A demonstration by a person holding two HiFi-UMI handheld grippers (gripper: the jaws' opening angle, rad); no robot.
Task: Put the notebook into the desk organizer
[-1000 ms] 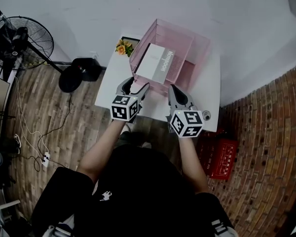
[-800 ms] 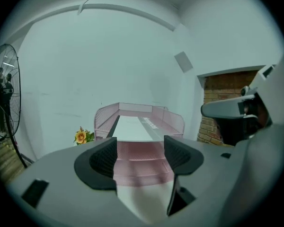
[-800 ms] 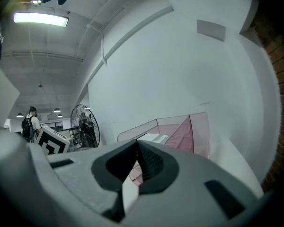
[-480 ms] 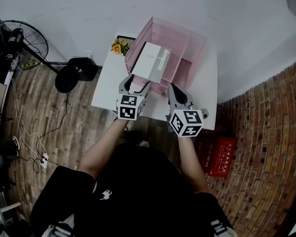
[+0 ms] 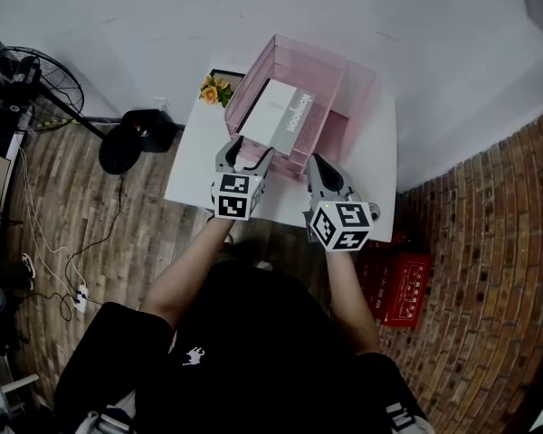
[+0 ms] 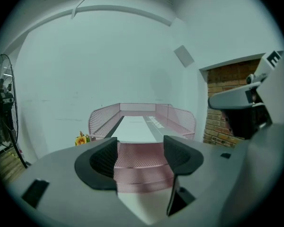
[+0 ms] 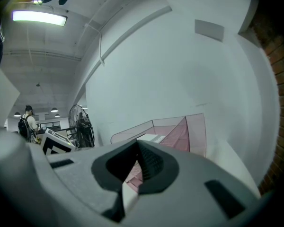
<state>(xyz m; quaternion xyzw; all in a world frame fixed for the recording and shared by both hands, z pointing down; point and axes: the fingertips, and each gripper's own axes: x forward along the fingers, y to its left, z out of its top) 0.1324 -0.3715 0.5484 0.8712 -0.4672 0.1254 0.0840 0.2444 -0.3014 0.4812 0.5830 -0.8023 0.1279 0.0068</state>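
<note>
Left gripper point(image 5: 245, 155): jaws apart, nothing between them.
Right gripper point(image 5: 320, 165): jaws closed together, empty.
Forearms point(image 5: 188, 274): bare, both reaching forward.

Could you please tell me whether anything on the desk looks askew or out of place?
Nothing stands out. The notebook lies flat and in line with the pink organizer, which sits squarely on the desk. Nothing looks spilled or damaged.

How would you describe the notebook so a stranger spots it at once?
A small white table by the wall bears a pink mesh desk organizer. In it lies the flat white notebook, the only white thing there, with a grey lettered strip along one edge.
</note>
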